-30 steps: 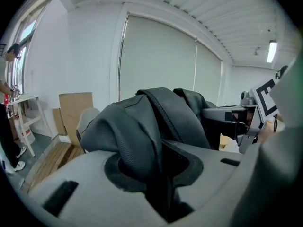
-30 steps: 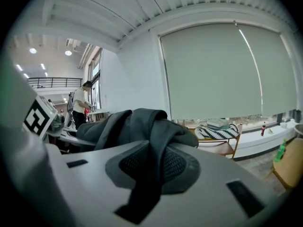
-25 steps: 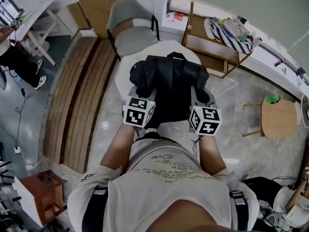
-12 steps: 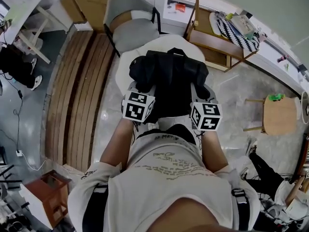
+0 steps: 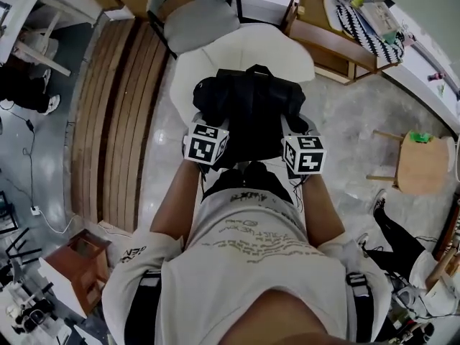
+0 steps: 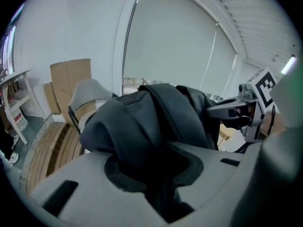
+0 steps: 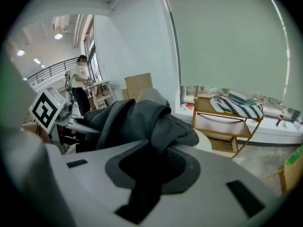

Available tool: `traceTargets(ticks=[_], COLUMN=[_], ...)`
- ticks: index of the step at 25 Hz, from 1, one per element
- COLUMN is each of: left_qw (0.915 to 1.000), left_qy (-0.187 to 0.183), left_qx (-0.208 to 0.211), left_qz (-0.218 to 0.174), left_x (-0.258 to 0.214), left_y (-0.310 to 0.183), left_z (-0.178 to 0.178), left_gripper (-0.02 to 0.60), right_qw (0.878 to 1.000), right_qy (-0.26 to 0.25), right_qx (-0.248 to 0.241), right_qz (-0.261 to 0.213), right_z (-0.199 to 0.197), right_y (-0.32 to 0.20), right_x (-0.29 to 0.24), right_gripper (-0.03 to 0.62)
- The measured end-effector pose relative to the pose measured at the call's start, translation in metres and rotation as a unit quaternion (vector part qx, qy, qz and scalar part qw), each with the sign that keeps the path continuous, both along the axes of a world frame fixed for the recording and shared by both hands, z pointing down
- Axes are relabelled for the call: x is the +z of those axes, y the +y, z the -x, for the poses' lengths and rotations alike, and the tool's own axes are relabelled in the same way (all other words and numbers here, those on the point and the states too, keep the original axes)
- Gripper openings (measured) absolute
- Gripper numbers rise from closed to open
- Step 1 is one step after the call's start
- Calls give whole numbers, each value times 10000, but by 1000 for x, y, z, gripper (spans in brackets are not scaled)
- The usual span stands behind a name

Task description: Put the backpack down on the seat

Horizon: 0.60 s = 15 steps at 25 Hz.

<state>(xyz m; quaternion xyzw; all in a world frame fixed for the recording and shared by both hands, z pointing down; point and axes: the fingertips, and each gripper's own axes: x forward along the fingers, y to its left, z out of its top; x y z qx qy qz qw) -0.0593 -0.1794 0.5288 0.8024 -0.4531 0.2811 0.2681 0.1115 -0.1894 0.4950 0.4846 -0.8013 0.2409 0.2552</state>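
Observation:
A black backpack (image 5: 251, 110) hangs in the air between my two grippers, over the near part of a white rounded seat (image 5: 215, 56). My left gripper (image 5: 213, 129) is shut on the bag's left side, with dark fabric bunched between its jaws (image 6: 156, 174). On the right side, my right gripper (image 5: 293, 131) is shut on a black fold or strap (image 7: 151, 174). In each gripper view the backpack (image 6: 142, 122) (image 7: 137, 117) fills the middle. Whether the bag's bottom touches the seat is hidden.
Beyond the white seat stands a grey chair (image 5: 194, 13). A wooden shelf unit with a striped cloth (image 5: 359, 20) is at the back right, and a small wooden stool (image 5: 420, 164) is at the right. Slatted wooden boards (image 5: 115, 121) run along the left. A person (image 7: 78, 84) stands far off.
More of the white seat now shows beyond the backpack, and the room has slid upward in the head view. Both grips on the bag look the same.

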Motion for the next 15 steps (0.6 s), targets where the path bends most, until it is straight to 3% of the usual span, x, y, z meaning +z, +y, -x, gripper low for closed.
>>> traceTargets(ticks=[6,15], left_qw=[9969,9846], left_qy=[-126,-9], left_qx=[31,105], left_qz=[780,1747], left_x=[71,185], left_y=[-7,-12], left_z=[-3,-5], left_gripper=[106,110], right_qw=[9947,9802], right_qy=[-248,-303], right_qx=[-107,-260], right_qz=[992,1939], right_z=[-5,-11], right_y=[-9,-21], right_x=[76,186], right_gripper=[74,72])
